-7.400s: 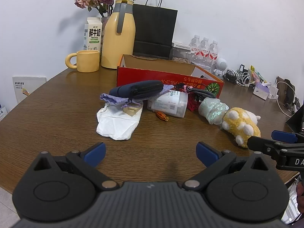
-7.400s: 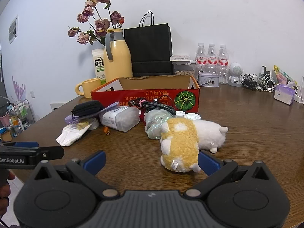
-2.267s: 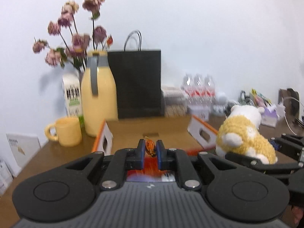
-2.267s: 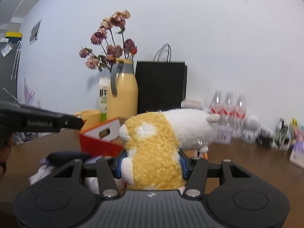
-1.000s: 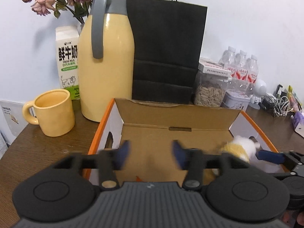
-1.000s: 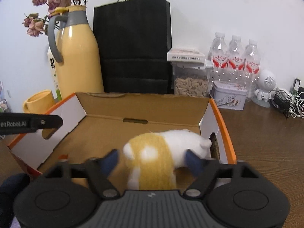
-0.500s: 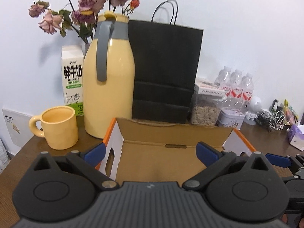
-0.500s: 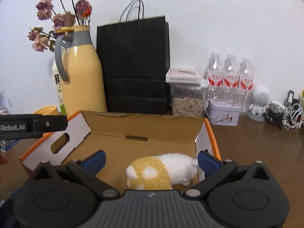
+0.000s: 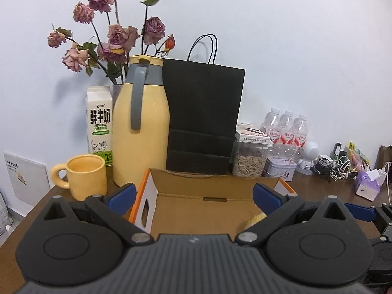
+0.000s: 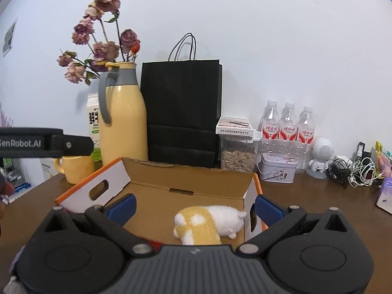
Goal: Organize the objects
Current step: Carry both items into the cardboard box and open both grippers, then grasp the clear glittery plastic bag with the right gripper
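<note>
The open cardboard box [image 10: 188, 178] with orange edges stands on the brown table. The yellow and white plush toy [image 10: 208, 224] lies inside it at the right end; a sliver of it shows in the left wrist view [image 9: 256, 219]. My right gripper [image 10: 194, 208] is open and empty, raised above the box's near side. My left gripper [image 9: 193, 194] is open and empty, also above the box [image 9: 203, 188]. The small orange item is hidden from both views.
Behind the box stand a yellow jug [image 9: 140, 127], a black paper bag [image 9: 203, 120], a yellow mug [image 9: 84, 175], a milk carton [image 9: 99, 122], a seed jar [image 10: 238, 152], a tin [image 10: 278, 167], water bottles [image 10: 287, 127] and tangled cables [image 10: 352, 170].
Both grippers opened over the box, leaving the plush toy and the small orange item inside. Both have since lifted and drawn back from the box.
</note>
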The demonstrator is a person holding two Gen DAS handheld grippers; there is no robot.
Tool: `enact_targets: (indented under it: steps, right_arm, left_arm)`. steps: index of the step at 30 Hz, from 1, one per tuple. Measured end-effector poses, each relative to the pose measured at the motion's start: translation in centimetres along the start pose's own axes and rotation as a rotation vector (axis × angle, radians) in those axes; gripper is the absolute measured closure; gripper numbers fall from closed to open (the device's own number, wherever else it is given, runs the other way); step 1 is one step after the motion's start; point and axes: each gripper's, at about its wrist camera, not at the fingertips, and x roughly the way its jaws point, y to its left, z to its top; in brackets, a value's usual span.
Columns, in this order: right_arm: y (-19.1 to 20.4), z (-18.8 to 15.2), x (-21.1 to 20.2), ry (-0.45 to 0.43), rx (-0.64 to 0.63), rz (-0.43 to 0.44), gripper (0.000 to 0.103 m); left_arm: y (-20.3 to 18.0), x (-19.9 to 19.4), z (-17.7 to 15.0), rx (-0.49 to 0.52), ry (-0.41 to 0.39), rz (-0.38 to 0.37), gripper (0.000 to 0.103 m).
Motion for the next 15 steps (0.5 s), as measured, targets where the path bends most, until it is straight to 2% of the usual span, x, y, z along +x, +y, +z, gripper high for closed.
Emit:
enact_targets:
  steps: [6, 15]
  right_arm:
    - [0.2, -2.3, -2.9, 0.030, -0.016, 0.002, 0.000]
    - [0.8, -6.3, -5.4, 0.123, -0.036, 0.016, 0.000]
  left_arm:
    - [1.2, -2.9, -1.5, 0.000, 0.016, 0.007, 0.000]
    - [3.4, -6.4, -4.9, 0.007, 0.068, 0.043, 0.000]
